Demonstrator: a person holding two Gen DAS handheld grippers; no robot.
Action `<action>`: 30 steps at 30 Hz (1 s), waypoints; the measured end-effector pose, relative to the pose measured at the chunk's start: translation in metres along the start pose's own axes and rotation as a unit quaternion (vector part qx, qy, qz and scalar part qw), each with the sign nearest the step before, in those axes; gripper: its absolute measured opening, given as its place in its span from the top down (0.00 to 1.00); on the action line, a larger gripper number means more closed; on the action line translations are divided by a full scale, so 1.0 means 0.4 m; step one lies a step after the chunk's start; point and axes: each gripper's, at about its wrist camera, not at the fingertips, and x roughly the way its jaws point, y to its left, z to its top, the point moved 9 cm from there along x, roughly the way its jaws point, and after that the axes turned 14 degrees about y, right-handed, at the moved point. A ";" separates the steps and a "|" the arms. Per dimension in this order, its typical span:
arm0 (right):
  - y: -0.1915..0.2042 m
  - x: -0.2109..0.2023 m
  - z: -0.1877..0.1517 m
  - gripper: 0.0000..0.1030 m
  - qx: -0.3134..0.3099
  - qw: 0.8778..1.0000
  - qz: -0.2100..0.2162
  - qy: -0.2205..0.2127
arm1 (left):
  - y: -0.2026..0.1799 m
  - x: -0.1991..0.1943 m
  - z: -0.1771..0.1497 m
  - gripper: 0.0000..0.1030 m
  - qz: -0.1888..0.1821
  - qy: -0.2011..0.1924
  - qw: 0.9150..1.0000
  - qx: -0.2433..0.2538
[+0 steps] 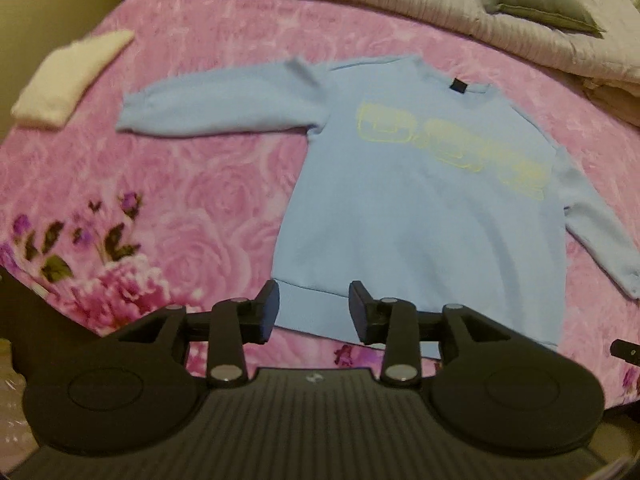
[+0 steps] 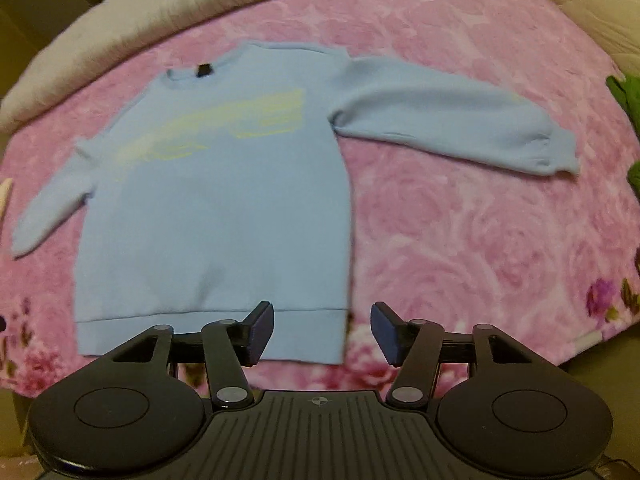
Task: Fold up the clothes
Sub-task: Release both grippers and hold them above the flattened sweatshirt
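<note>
Light blue sweatshirt (image 1: 420,216) spread flat, sleeves out, on pink floral bedspread (image 1: 200,184). Left gripper (image 1: 314,312) and right gripper (image 2: 322,334) near the hem, jaws released, grasping nothing.

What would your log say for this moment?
light blue sweatshirt flat, unfolded | pink floral bedspread | left gripper open | right gripper open

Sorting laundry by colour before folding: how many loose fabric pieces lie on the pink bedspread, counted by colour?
Light blue: 1, the sweatshirt, spread flat.
White: 1, a folded cloth.
Green: 1, a cloth at the edge of the right wrist view, mostly cut off.
Total: 3
</note>
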 end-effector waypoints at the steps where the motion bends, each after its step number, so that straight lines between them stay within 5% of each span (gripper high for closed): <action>1: 0.009 -0.007 -0.008 0.44 -0.004 1.000 0.001 0.004 | -0.008 -0.010 -0.007 0.65 0.004 -0.001 1.000 0.003; 9: -0.019 -0.018 -0.092 0.43 0.006 1.000 -0.004 0.029 | -0.063 -0.045 -0.076 0.65 0.016 0.007 0.999 0.028; 30: -0.054 -0.068 -0.133 0.43 0.001 0.999 -0.036 0.037 | -0.135 -0.050 -0.124 0.64 0.034 0.030 0.996 0.080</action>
